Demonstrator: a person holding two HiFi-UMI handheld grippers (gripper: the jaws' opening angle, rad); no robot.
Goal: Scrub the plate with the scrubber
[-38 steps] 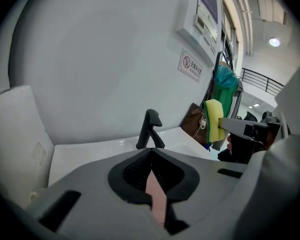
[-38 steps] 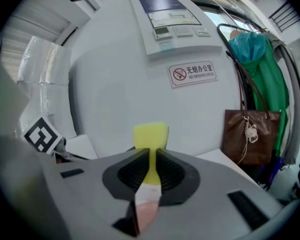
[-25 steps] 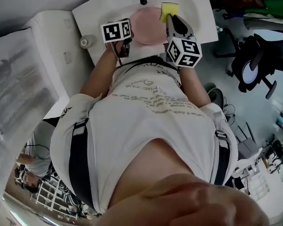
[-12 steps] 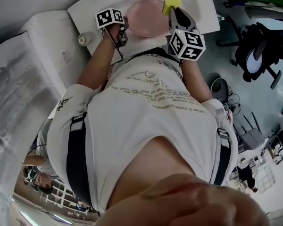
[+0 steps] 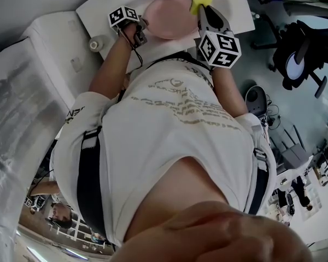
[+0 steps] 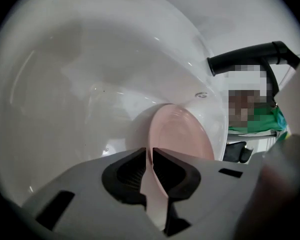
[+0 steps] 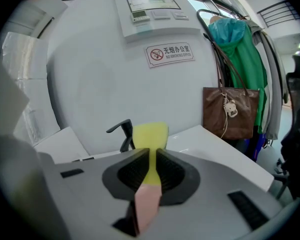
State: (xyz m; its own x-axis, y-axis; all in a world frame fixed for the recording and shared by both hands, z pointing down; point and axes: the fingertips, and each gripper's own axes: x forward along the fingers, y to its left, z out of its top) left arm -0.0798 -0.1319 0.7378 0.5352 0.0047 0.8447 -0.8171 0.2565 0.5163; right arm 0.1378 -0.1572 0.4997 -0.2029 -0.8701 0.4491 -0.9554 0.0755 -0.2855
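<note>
You work in an office or lab, not a home. A white sink (image 6: 90, 74) with a black tap (image 7: 121, 134) sits under a wall panel (image 7: 150, 6) and a no-smoking sign (image 7: 168, 53). A bag (image 7: 227, 111) and a green coat (image 7: 246, 59) hang beside it, and an office chair (image 5: 295, 59) stands nearby.

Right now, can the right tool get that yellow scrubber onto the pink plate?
Probably yes. The right tool is shut on the scrubber, which is already at the rim of the plate with nothing between them. The left tool grips the plate's opposite edge.
</note>
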